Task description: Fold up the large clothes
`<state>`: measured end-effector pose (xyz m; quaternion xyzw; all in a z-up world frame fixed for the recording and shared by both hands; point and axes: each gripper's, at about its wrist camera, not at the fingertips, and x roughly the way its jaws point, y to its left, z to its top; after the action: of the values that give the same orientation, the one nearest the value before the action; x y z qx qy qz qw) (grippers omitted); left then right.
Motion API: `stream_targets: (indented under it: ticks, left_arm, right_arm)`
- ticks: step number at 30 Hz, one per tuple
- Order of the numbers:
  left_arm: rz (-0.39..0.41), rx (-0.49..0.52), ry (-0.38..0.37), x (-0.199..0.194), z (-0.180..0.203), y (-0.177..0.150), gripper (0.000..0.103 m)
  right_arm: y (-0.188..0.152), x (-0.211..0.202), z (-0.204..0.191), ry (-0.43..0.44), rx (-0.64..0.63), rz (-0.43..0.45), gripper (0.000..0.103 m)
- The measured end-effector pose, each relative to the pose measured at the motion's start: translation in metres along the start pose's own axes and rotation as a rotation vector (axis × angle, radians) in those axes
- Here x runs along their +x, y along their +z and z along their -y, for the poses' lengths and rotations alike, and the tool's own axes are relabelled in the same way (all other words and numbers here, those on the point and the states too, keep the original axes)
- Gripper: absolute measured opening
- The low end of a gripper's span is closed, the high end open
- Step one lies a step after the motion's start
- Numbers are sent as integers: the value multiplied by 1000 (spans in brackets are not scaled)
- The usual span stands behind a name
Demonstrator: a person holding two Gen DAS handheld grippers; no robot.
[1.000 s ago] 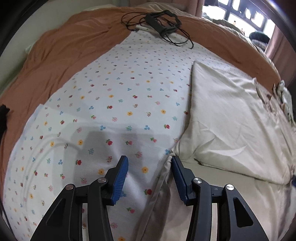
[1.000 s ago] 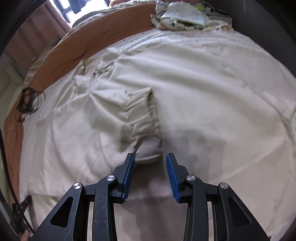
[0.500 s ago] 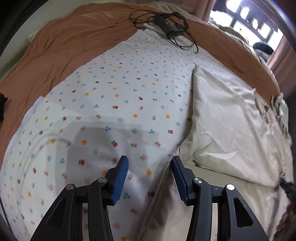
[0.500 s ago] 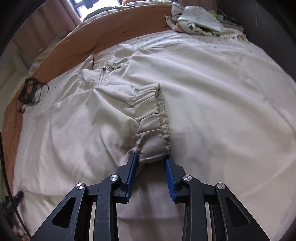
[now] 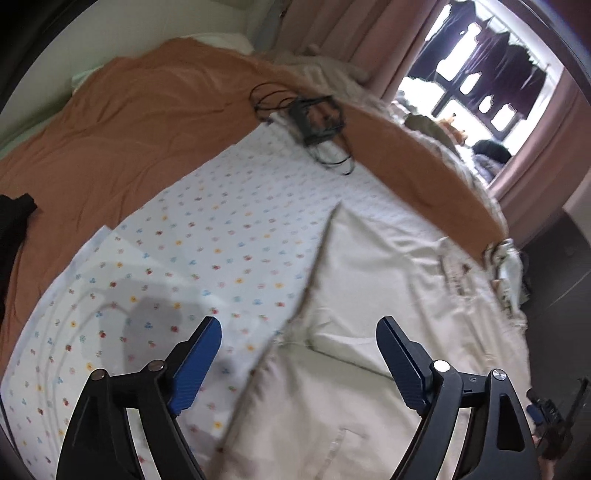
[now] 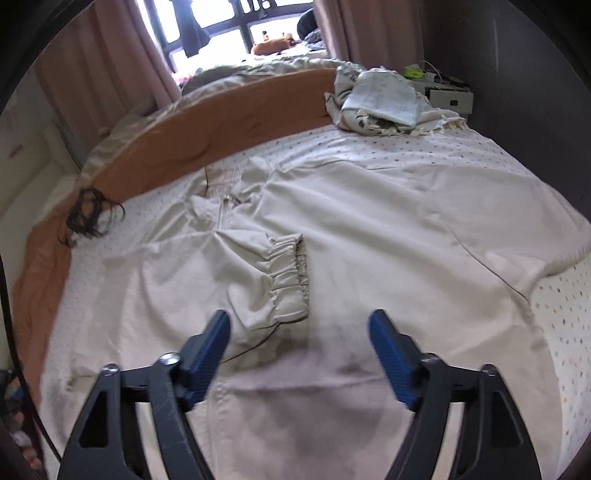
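A large cream jacket lies spread on a flower-print sheet over the bed. One sleeve is folded across its body, and the gathered elastic cuff rests flat on the cloth. My right gripper hovers above that cuff, its jaws opening wide, with nothing pressed between the pads. In the left wrist view the jacket's folded edge runs beside the sheet. My left gripper hangs over that edge, jaws opening wide, gripping nothing.
An orange blanket covers the far side of the bed, with a black device and tangled cables on it. Folded clothes are piled at the far right corner. Curtains and a window stand beyond. A dark cloth lies at the left.
Both grippers opened wide and rose away from the bed. The right one let go of the sleeve cuff, which now lies on the jacket. The left one released the jacket's edge.
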<state>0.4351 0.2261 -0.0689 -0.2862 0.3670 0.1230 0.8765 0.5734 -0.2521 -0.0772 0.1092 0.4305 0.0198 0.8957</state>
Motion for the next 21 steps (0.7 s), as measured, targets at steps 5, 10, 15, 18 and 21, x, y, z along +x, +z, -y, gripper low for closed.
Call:
stream_targets:
  ticks: [5, 10, 15, 18, 21]
  left_arm:
    - [28, 56, -105, -20, 35, -1, 97]
    - [53, 132, -181, -44, 72, -7, 103]
    - [56, 169, -248, -63, 97, -12, 103]
    - [52, 193, -262, -69, 108, -17, 103]
    - [61, 184, -261, -72, 117, -24, 103]
  right_arm:
    - [1, -41, 42, 66, 88, -13, 97]
    - [-2, -111, 103, -8, 153, 57, 103]
    - [-8, -182, 159, -91, 193, 115, 103]
    - [-7, -212, 186, -131, 209, 150, 103]
    - [-6, -236, 214, -184, 223, 195, 103]
